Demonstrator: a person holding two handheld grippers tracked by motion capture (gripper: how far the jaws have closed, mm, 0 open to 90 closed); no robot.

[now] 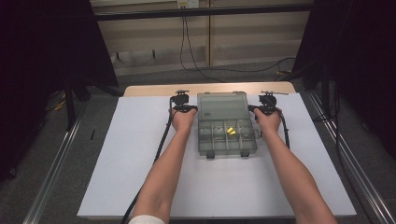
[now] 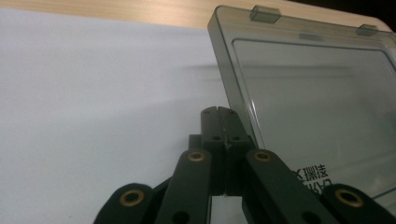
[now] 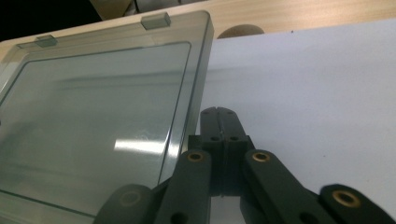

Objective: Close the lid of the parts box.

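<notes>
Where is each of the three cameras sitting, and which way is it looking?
High view: above the person's side, looking forward and down at the open organizer box; both forearms, left gripper and right gripper flank it.
Left gripper view: on that gripper, along its shut jaws, beside the lid.
Right gripper view: on that gripper, jaws shut, lid at its left.
Shared: both gripper views show the smoky lid and white mat.

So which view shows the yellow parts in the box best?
The high view: the open box lies face up and the yellow parts sit in a middle compartment. The left gripper view and the right gripper view look along shut jaws at the raised lid, beside its edges.
</notes>
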